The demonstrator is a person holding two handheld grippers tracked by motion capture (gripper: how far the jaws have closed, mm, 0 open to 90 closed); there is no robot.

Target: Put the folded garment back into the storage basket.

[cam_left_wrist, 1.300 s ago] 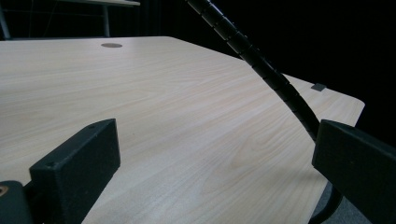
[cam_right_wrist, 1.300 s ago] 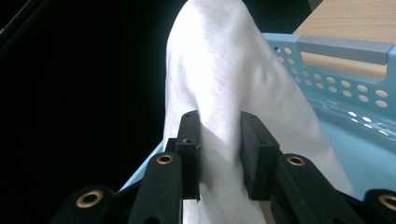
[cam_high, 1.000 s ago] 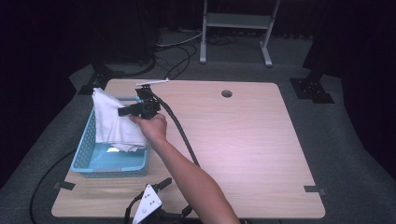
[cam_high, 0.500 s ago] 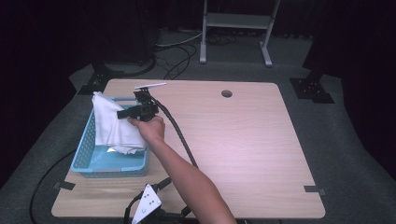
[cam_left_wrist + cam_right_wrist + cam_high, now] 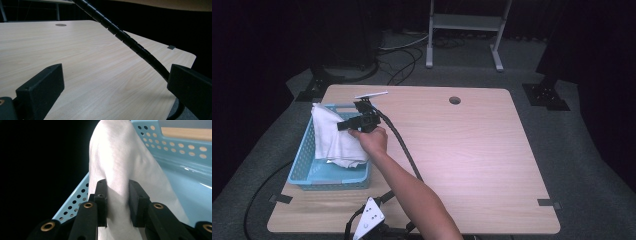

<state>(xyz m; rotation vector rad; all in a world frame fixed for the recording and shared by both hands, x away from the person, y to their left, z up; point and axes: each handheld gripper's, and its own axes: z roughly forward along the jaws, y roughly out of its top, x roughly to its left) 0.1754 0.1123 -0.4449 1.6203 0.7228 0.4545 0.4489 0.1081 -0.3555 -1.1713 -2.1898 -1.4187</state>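
At the left side of the pale wooden table [image 5: 472,150], the work appears to be at its middle stage: the white cloth [image 5: 334,137] is already gripped and partly raised, but it has not left the light blue perforated plastic basket [image 5: 307,165]. Its upper part stands up above the basket's far left rim while its lower folds trail down inside, resting against the basket floor, so whether the cloth is being taken out or put in cannot be told from this moment alone; either way, the larger part of the move looks unfinished. The right gripper [image 5: 117,202] has its two black jaws pressed in on a fold of the cloth, pinching it between them, with the basket's dotted wall seen on both sides beyond. From the high view the person's right forearm reaches diagonally from the near edge toward the far left, the hand [image 5: 369,140] wrapped around the gripper body just over the basket's right rim, jaws pointing left toward the cloth. The left gripper [image 5: 369,222] rests at the near edge of the table, its grey three-cornered plate up; its own view shows the jaws spread wide apart with nothing between them except bare tabletop and the black ribbed cable [image 5: 125,40] crossing beyond.
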